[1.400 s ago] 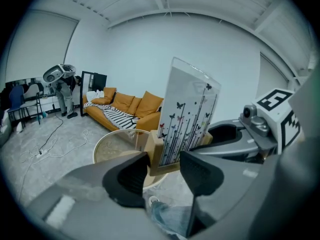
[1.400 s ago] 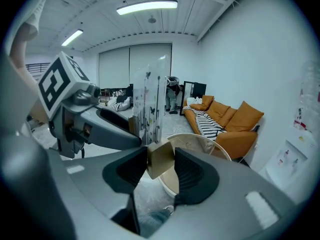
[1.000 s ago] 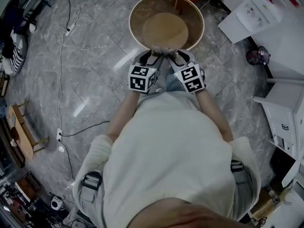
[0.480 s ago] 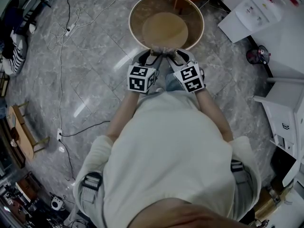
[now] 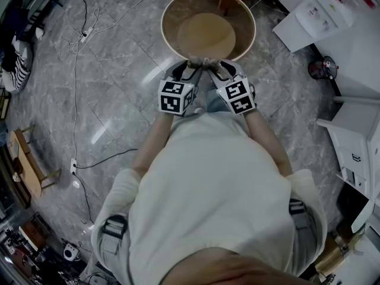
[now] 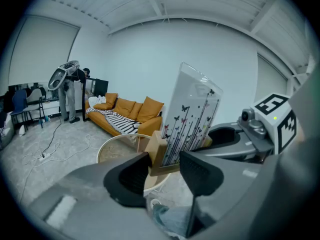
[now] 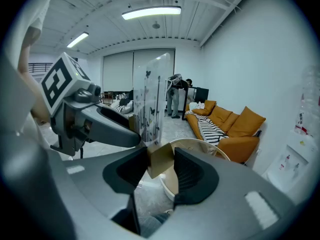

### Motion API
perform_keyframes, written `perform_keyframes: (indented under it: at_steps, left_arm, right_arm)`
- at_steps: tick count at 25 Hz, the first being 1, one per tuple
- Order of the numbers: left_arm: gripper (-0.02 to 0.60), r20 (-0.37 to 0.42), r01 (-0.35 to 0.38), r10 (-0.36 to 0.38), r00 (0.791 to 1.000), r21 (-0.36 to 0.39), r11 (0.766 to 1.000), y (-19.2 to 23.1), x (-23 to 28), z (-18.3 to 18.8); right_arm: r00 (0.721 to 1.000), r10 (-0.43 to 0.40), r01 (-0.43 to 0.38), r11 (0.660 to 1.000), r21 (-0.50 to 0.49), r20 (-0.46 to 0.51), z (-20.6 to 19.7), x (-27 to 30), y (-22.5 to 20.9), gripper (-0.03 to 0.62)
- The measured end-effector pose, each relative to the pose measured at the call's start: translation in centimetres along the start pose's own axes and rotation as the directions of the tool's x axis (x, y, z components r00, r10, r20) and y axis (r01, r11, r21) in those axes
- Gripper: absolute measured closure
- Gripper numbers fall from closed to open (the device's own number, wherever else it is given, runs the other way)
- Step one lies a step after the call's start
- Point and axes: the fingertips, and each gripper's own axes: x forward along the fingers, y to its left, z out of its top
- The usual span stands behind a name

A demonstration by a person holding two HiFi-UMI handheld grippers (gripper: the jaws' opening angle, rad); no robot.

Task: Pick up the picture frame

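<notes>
Set against the pictures from a moment ago, almost nothing differs: both my tools sit at the same spot by the near rim of the round table [image 5: 168, 40] with its wooden hoop and glass top, and the grip looks unchanged.

My left gripper [image 6: 165, 170] is closed on the picture frame [image 6: 192, 115], a clear acrylic sheet printed with dark butterflies and thin stems that stands in a pale wooden base [image 6: 159, 153]. The base sits between the two dark pads, with one pad against the end of the block and the other against the strip that runs along under the sheet.

My right gripper [image 7: 161, 171] pinches the other end of that wooden base. Its jaws stand fairly wide, yet both pads press on the block's sides.

The frame is upright with a slight lean, held between my two tools and clear of the table, which shows lower down behind the base in both gripper views. From the head view the frame is only a thin edge above the table's near rim, over the grey marbled floor [image 5: 119, 88]. An orange sofa [image 6: 131, 110] stands along the far wall.
</notes>
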Motion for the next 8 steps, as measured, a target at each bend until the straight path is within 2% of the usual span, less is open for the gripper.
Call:
perform_keyframes:
  at_steps: [8]
  left_arm:
    - [0.379,0.001,0.004,-0.004,1.0,-0.002,1.0,0.15,0.06,-0.23]
  right_arm:
    - [1.0,0.001,-0.002,1.0,-0.009,-0.006,-0.24,0.21,0.09,0.428]
